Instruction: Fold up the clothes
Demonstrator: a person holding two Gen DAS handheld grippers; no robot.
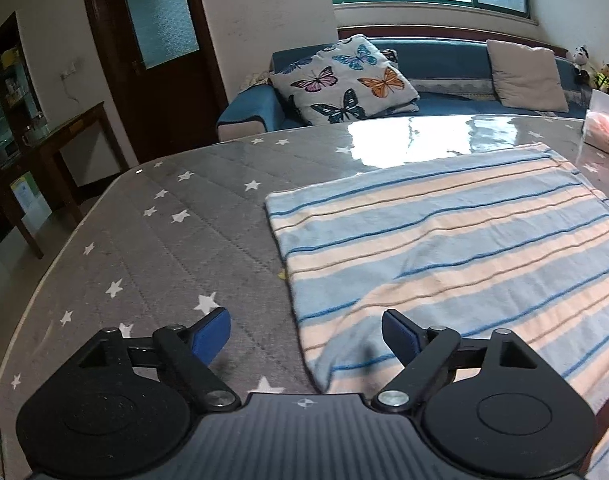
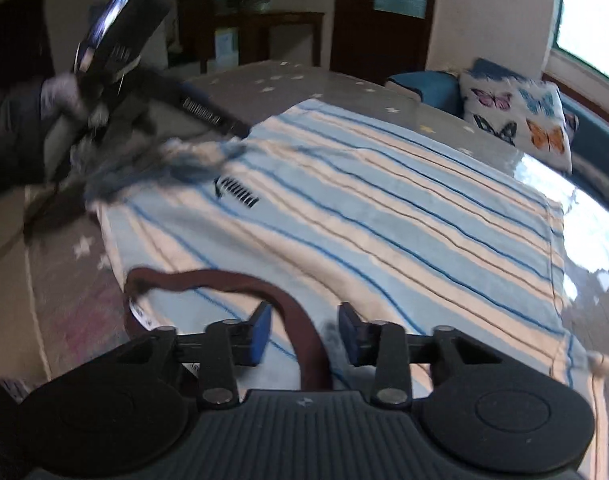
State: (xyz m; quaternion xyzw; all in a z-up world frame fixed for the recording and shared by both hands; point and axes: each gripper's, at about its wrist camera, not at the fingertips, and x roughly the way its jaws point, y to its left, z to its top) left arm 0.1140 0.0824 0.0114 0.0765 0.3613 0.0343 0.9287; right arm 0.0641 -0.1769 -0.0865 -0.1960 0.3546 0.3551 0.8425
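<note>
A striped garment (image 1: 444, 248) in light blue, cream and thin dark-blue lines lies flat on the grey star-print table (image 1: 164, 220). My left gripper (image 1: 304, 332) is open over the garment's near left edge, one finger over the table, one over the cloth. In the right wrist view the garment (image 2: 344, 208) spreads ahead, with a dark brown neckband (image 2: 240, 284) at the near edge. My right gripper (image 2: 304, 332) is open, its fingers either side of that neckband. The left gripper (image 2: 116, 40) shows blurred at the upper left, over the garment's left corner.
A blue sofa (image 1: 444, 80) with a butterfly cushion (image 1: 344, 80) and a plain cushion (image 1: 524, 76) stands behind the table. A clear box with pink contents (image 1: 604, 128) sits at the table's right edge. A dark wooden side table (image 1: 64, 152) and door are at left.
</note>
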